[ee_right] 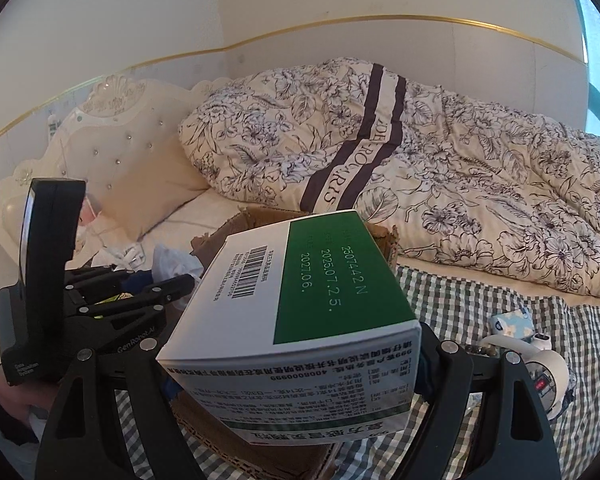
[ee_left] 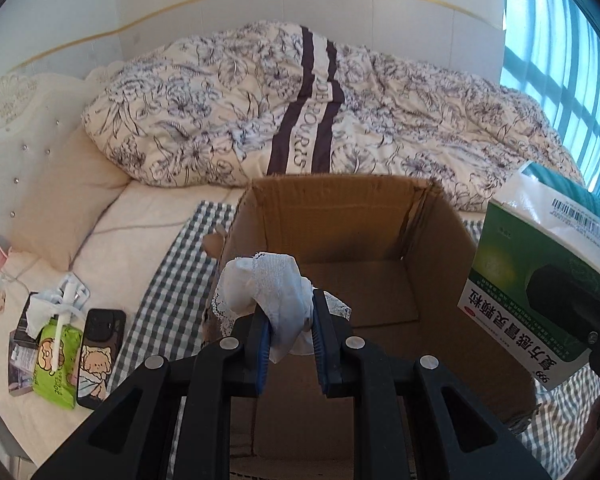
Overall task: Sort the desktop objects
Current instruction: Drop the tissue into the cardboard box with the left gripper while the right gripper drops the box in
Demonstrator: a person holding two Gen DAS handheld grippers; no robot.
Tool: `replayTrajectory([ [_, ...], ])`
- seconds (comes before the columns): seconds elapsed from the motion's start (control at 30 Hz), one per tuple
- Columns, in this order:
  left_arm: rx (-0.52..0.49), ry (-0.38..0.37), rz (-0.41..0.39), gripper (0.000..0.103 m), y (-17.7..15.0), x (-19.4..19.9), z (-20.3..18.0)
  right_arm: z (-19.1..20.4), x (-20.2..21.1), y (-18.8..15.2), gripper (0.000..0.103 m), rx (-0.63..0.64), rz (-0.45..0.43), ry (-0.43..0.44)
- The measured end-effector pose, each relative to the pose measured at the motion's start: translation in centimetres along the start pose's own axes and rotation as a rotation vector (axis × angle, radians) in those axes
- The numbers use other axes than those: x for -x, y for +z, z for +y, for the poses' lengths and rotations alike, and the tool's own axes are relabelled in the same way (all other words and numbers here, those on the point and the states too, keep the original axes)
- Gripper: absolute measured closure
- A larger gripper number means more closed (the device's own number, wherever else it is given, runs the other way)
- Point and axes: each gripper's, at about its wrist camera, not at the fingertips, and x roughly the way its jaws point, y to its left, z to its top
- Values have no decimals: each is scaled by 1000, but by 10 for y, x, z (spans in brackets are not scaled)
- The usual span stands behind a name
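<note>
Bedroom quilt behind, the left tool (ee_left: pixel 288 332) pinches a soft, light lace cloth (ee_left: pixel 266 288) over the open cardboard box (ee_left: pixel 432 224) while the right tool (ee_right: pixel 292 360) clamps a stiff, light medicine carton (ee_right: pixel 300 308) by its sides beside it.

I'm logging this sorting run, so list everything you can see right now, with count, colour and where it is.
cardboard box: one, brown, open, on the checked cloth, nothing visible inside
white lace cloth: one, white, held over the box's near edge
medicine box: one, green and white, held beside the cardboard box
checked cloth: one, grey and white, spread on the bed
quilt: one, cream with dark floral print, bunched behind the box
pillow: one, beige, by the headboard
tissue pack: one, green, far left
phone: one, black cartoon case, beside the tissues
tape roll: one, white, right of the box
left gripper: black, blue pads, clamping the cloth
right gripper: black, clamping the medicine box
</note>
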Motion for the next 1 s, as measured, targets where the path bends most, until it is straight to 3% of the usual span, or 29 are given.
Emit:
replayTrajectory([
  [0.07, 0, 7, 12, 79, -2, -3, 1, 3, -5, -1, 21, 6, 12, 3],
  [0.13, -3, 18, 26, 53, -3, -6, 1, 7, -10, -2, 21, 15, 27, 5],
  [0.17, -9, 27, 29, 49, -3, -7, 1, 9, -12, -2, 21, 19, 33, 5],
  [0.33, -4, 42, 36, 39, -6, -10, 4, 17, -22, -8, 20, 36, 73, -5],
  [0.67, 41, 41, 6, 37, -1, -1, 13, 16, -25, -11, 15, 19, 97, -2],
  [0.73, 50, 40, -1, 37, 0, 3, 15, 17, -23, -10, 10, 14, 94, 0],
  [1.0, 95, 49, -57, 37, 7, 28, 22, 18, -2, -7, 8, 16, 32, 2],
])
